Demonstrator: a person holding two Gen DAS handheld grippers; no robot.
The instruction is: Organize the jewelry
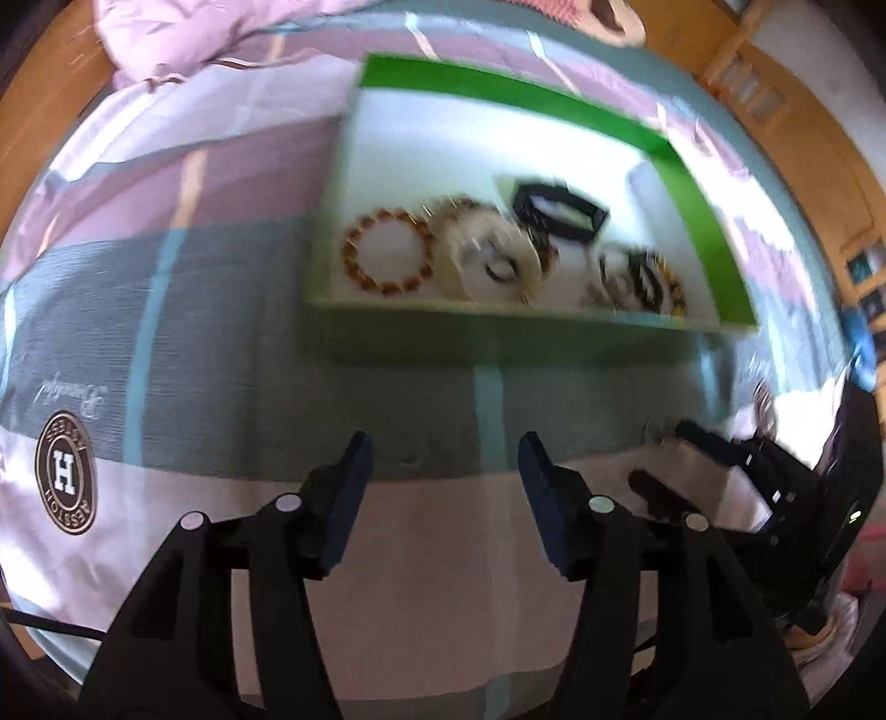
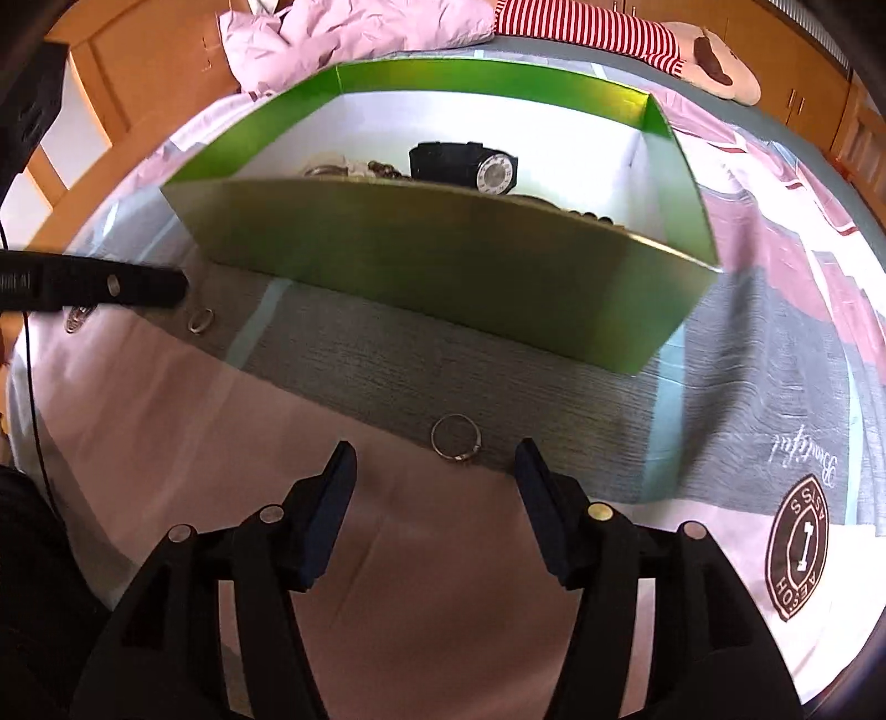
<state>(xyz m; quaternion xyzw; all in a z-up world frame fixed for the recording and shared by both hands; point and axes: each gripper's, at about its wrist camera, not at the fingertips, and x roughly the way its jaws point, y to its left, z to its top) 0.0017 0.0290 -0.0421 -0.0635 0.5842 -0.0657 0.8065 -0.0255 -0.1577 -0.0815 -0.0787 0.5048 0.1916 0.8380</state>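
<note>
Bedding in pink, grey and pale blue blocks (image 1: 221, 310) covers the whole surface, with wooden furniture (image 1: 819, 127) at the edges and a crumpled pink quilt (image 1: 183, 39) at the far end.

Through the left wrist camera, a green box (image 1: 554, 332) with a white inside sits on the bedding ahead of the left gripper (image 1: 446, 459), whose fingers are spread with nothing between them. Inside the box lie an amber bead bracelet (image 1: 387, 252) at the left, a pale round piece (image 1: 487, 260) just beside it, a black watch (image 1: 559, 213) farther back, and a blurred cluster of dark and gold beads (image 1: 642, 279) at the right. The right gripper (image 1: 664, 454) appears at the right edge, low over the bedding; motion blur hides detail there.

Through the right wrist camera, the box (image 2: 443, 271) is seen from lower, its near wall hiding most of the contents; the watch (image 2: 465, 166) stands above the wall line. A silver ring (image 2: 456, 437) lies on the grey patch just ahead of the right gripper (image 2: 434, 465), between its spread, empty fingers. A second ring (image 2: 200, 320) lies farther left, near the tip of the left gripper (image 2: 166, 285). A striped plush toy (image 2: 664, 44) lies beyond the box.
</note>
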